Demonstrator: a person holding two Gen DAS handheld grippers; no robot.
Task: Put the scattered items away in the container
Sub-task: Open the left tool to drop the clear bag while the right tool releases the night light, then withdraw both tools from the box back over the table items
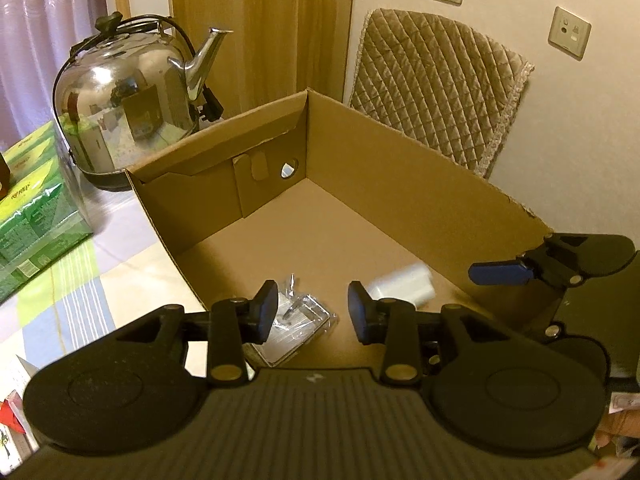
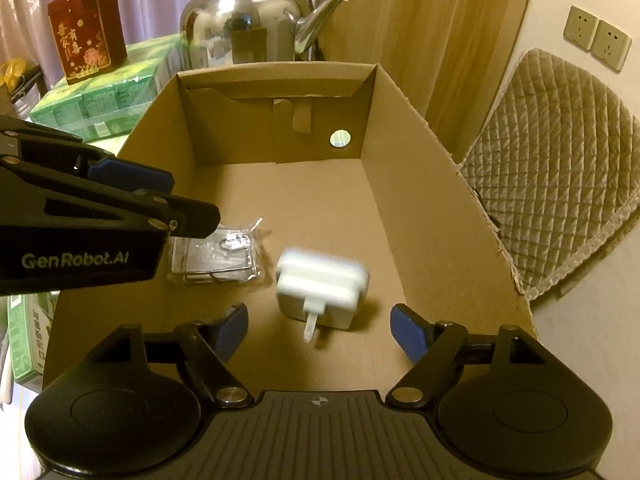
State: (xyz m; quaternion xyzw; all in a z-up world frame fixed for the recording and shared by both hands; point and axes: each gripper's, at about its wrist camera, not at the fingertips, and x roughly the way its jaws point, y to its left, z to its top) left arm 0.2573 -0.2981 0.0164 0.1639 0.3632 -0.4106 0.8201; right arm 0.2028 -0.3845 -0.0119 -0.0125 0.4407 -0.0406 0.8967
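both my left claw [image 1: 313,312] and right claw [image 2: 319,330] hang wide and empty over the cardboard box [image 2: 404,216], where the bagged metal clip [image 2: 218,258] and white plug adapter [image 2: 320,288] already lie, so i judge this mostly done, unseen strays aside.

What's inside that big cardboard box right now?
Inside the cardboard box lie two things: a clear plastic packet holding metal parts, and a white plastic piece, blurred, so I cannot name it. The left hand-held gripper hides part of the floor.
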